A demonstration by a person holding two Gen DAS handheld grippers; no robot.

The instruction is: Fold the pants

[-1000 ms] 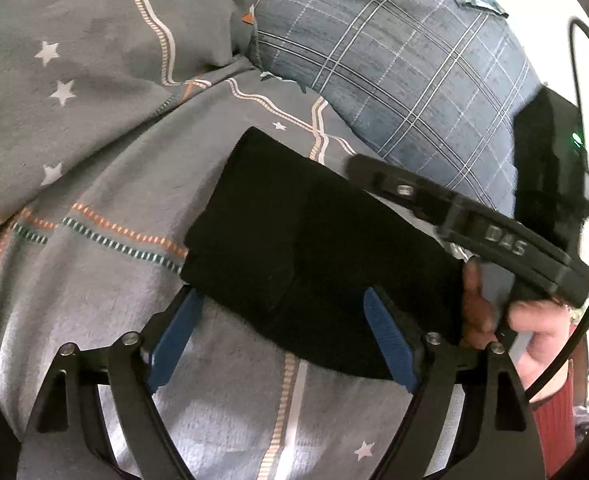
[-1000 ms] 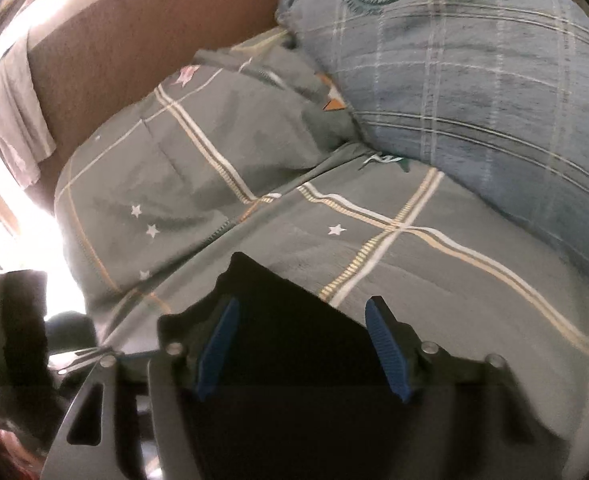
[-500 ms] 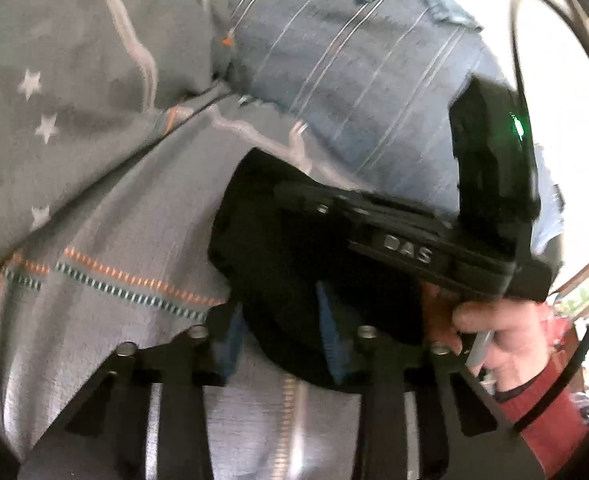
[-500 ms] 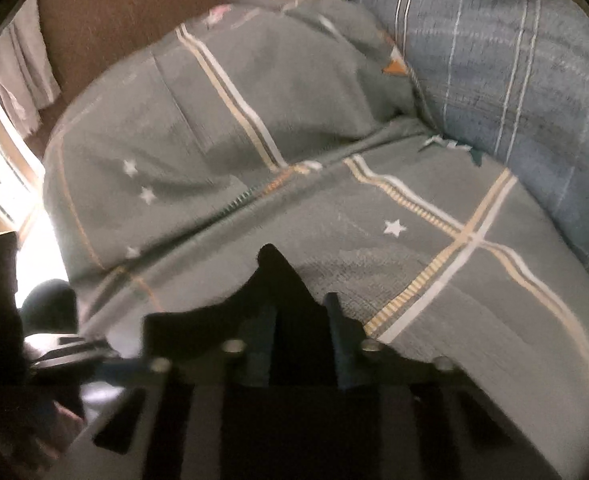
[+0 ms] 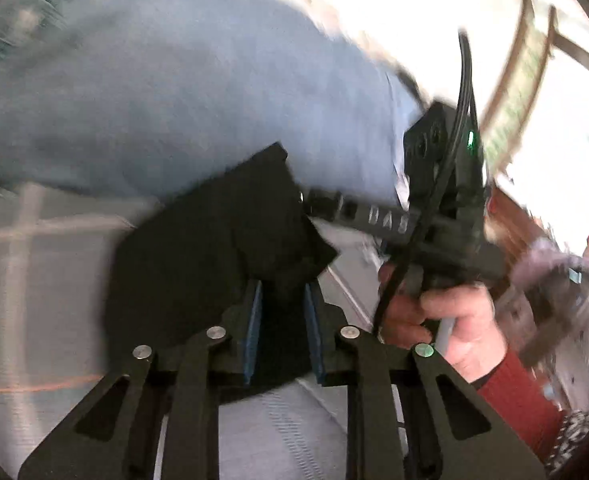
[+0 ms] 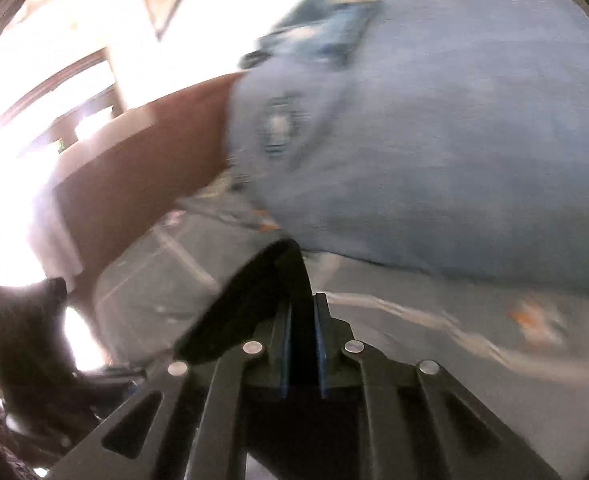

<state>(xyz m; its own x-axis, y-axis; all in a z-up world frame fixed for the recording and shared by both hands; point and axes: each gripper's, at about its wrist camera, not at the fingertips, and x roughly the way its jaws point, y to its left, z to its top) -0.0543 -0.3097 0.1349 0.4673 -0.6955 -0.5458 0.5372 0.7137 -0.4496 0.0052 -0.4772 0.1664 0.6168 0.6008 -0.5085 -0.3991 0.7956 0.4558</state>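
both grippers, left gripper [image 5: 282, 292] and right gripper [image 6: 301, 312], clamp the black pants [image 5: 198, 256].

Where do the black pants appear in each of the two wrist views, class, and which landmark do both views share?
Left wrist view: the black pants fill the centre, bunched and pinched in the left gripper, whose jaws are closed on them.
Right wrist view: the pants rise at lower centre, clamped in the right gripper.
Shared landmark: the pale blue pillow lies behind the pants in both.
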